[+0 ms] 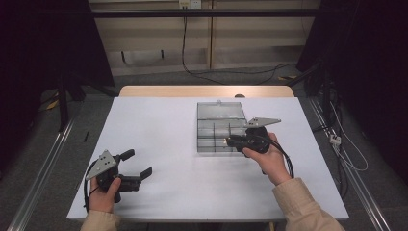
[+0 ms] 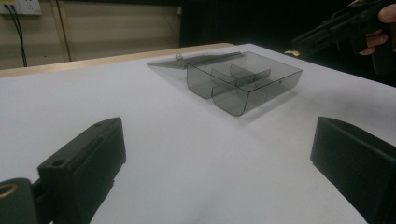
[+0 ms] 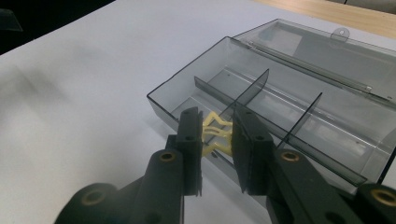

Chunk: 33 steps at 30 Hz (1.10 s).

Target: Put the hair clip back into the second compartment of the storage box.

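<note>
At frame centre the right tongs [image 3: 217, 140] pinch a small yellow zigzag plastic piece [image 3: 215, 134] over the open smoky clear plastic compartment box [image 3: 299, 100], not yet dropped in, while the left tongs [image 1: 137, 166] wait spread.

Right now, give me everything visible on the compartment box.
The compartment box is a smoky, see-through grey plastic tray, rectangular, with thin inner dividers splitting it into several bays. Its hinged lid lies swung open flat on the far side, with a small latch tab at its outer edge. The box sits flat on the white table, right of centre. The bays look empty. The right gripper hovers over its near edge, holding a small yellow piece; contact with the box cannot be told.
</note>
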### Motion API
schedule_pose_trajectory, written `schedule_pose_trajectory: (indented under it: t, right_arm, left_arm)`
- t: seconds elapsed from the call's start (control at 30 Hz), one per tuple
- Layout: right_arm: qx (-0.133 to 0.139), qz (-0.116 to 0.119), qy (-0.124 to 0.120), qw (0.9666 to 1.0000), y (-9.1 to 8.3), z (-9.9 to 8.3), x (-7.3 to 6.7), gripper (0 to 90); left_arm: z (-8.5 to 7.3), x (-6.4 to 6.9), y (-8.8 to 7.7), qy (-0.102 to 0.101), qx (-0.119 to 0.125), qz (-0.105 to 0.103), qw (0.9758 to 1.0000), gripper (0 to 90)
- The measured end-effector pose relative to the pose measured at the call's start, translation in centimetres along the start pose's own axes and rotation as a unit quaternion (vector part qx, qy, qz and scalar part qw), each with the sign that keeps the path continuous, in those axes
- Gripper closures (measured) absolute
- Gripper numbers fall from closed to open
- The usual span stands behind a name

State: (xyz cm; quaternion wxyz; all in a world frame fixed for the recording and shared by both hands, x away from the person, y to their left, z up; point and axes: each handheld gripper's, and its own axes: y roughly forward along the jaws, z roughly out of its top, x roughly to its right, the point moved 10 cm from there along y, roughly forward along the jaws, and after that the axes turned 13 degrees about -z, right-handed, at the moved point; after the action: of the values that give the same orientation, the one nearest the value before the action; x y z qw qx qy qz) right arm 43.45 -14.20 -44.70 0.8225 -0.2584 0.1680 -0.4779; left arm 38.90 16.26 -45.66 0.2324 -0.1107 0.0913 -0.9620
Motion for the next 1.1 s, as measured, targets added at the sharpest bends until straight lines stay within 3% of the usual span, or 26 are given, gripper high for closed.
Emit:
schedule_pose_trajectory:
  t: [1.1]
  right_arm:
    - [0.002,-0.008,-0.006,0.9999,1.4,1.7,0.9,73.8]
  left_arm:
    - [-0.1,0.0,0.0,-0.001,0.000,-0.003,1.0000,3.0]
